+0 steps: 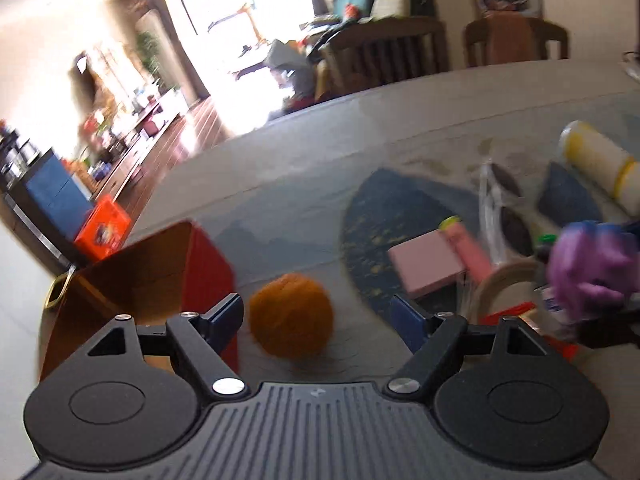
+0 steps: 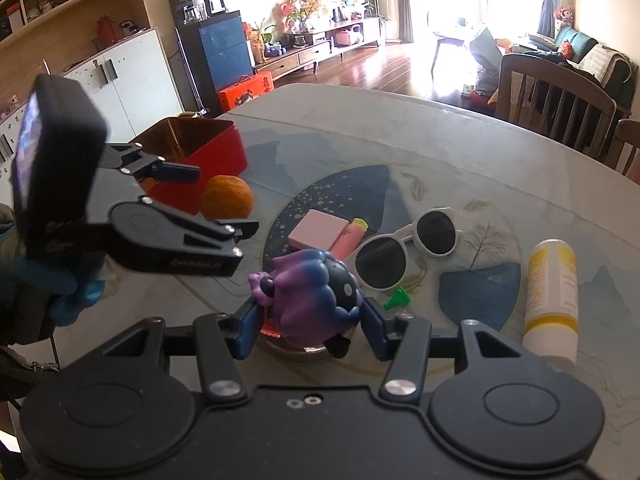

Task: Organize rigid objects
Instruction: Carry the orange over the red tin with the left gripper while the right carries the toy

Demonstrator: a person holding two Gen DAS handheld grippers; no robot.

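Observation:
My right gripper (image 2: 310, 326) is shut on a purple and blue toy figure (image 2: 316, 294), held just above the table; the toy also shows in the left wrist view (image 1: 588, 264). My left gripper (image 1: 318, 320) is open and empty, with an orange (image 1: 292, 316) between and just beyond its fingers; it also shows in the right wrist view (image 2: 224, 204). An open red box (image 1: 160, 276) stands left of the orange, also seen in the right wrist view (image 2: 200, 152).
On the table (image 2: 460, 148) lie a pink box (image 2: 318, 230), a pink tube (image 2: 350, 236), white sunglasses (image 2: 408, 244), a green piece (image 2: 396, 298) and a yellow-white bottle (image 2: 552, 292). A tape roll (image 1: 504, 284) sits under the toy. Chairs (image 2: 552, 100) stand at the far edge.

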